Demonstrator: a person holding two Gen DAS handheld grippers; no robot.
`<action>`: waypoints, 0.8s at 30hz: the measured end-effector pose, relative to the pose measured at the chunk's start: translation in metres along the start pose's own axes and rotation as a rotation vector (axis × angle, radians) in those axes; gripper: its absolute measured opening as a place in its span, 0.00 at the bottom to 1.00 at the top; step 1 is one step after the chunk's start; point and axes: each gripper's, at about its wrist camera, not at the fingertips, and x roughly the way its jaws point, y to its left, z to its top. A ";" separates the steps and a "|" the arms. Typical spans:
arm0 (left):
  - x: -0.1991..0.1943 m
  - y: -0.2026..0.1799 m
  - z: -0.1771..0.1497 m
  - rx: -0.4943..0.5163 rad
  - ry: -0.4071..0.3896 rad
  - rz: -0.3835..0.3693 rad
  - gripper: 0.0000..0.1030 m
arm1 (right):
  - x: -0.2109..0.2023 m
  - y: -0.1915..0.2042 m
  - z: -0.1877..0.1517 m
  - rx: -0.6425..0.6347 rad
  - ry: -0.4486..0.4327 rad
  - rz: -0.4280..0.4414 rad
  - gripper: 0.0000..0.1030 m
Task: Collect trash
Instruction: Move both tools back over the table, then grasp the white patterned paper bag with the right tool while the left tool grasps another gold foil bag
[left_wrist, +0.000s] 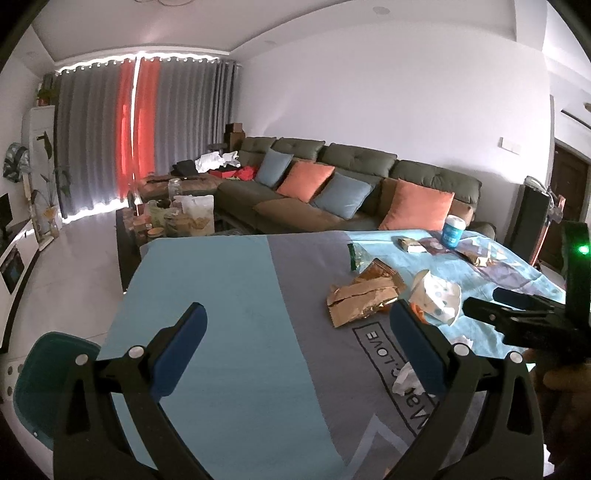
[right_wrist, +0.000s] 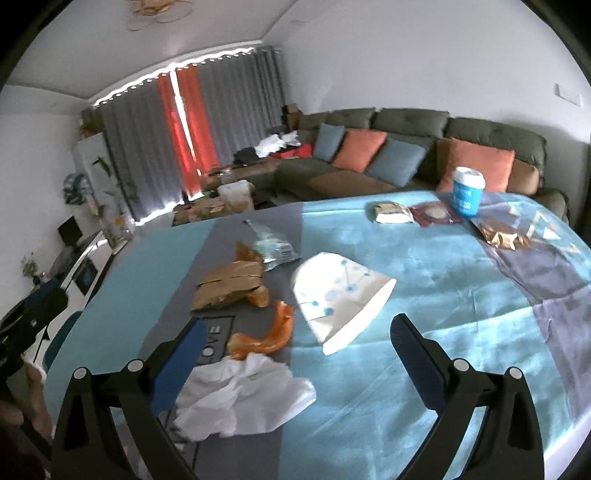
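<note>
Currently the table under its blue and grey cloth (right_wrist: 424, 280) carries all the trash, and both grippers hang above it with jaws spread wide, holding nothing. Ahead of the right gripper (right_wrist: 297, 332) lies a flattened white paper cup with blue dots (right_wrist: 341, 295); a crumpled white tissue (right_wrist: 243, 398) and an orange wrapper scrap (right_wrist: 269, 332) lie between its jaws. Beyond the left gripper (left_wrist: 297, 321), toward its right jaw, sits a torn brown paper packet (left_wrist: 360, 301).

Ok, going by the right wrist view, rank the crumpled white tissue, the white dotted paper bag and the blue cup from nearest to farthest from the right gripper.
1. Crumpled white tissue, between the right gripper fingers, leftward.
2. White dotted paper bag, just ahead, mid-table.
3. Blue cup, far right edge, by the sofa.
</note>
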 end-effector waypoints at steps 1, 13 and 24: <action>0.000 0.001 0.000 0.001 0.002 -0.002 0.95 | 0.003 -0.003 0.001 0.019 0.006 -0.006 0.93; 0.030 -0.007 0.001 0.031 0.026 -0.050 0.95 | 0.043 -0.019 0.020 0.140 0.074 -0.104 0.93; 0.063 -0.005 0.009 0.045 0.040 -0.095 0.95 | 0.087 -0.020 0.035 0.220 0.148 -0.176 0.93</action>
